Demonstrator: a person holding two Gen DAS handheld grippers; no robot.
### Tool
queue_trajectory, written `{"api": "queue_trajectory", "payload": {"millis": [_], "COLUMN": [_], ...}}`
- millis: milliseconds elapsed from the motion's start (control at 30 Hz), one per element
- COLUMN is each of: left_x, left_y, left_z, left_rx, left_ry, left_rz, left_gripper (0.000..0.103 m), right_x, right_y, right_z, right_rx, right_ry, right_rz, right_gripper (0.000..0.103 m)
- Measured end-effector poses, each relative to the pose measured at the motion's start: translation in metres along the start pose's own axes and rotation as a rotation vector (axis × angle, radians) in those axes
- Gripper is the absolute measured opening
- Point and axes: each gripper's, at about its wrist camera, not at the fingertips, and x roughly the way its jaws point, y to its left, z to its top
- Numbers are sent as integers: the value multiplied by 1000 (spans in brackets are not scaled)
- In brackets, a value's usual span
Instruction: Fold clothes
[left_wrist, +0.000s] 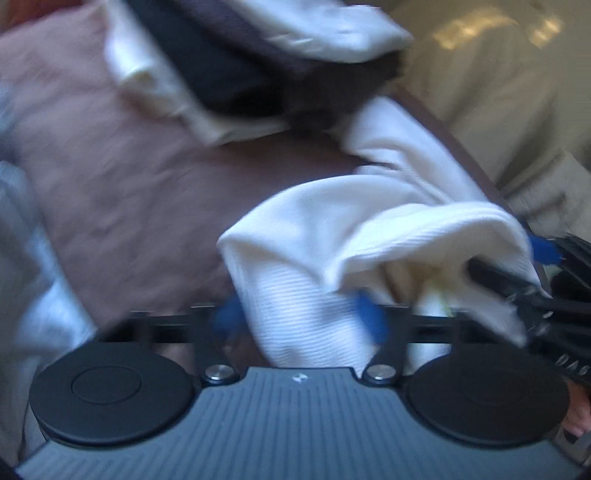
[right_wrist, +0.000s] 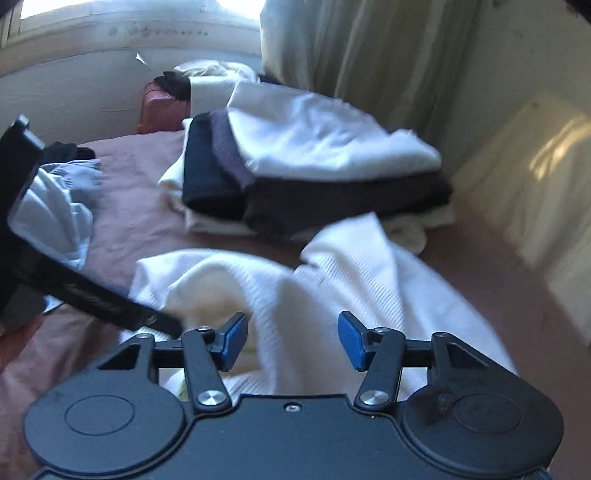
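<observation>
White ribbed garment (right_wrist: 332, 280) lies rumpled on the pinkish-brown bed cover (right_wrist: 140, 218), near the bed's edge and just in front of both grippers. The left gripper (left_wrist: 301, 319) has its blue fingers (left_wrist: 373, 317) drawn in on a bunched fold of this cloth, and the fabric fills the gap between them. The right gripper (right_wrist: 293, 339) hovers over another part of the same garment with its fingers standing apart, the cloth passing under and between them without being pinched. Behind it sits a stack of folded clothes (right_wrist: 314, 173), white on dark on pale, so several pieces look finished. This garment is not yet folded, and a loose pale blue piece (right_wrist: 55, 210) further left seems to be waiting.
</observation>
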Motion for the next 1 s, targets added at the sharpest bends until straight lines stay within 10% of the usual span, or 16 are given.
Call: {"api": "queue_trajectory", "payload": {"millis": [433,600,800,933,1000], "left_x": [-83,-82,-73,-61,-60], "left_y": [-50,-41,-31,-31,-38], "left_z": [2,2,6,2,0], "left_rx": [163,113,23,-46,-1], "left_ry": [-284,-203,-55,29,12], "left_rz": [-169,-322,-540,-649,-582], "left_gripper": [12,12,12,6,6], "right_x": [3,-7,-5,-6,-5], "right_y": [14,26,9,9,9], "right_z": [-3,-9,-23,-34,-37], "right_rx": [30,-23,122,161,175], "right_ry": [-70,-133,-143,-152,-139], "right_rz": [-25,-48,122,120,94], "right_gripper": [88,91,88,16,11]}}
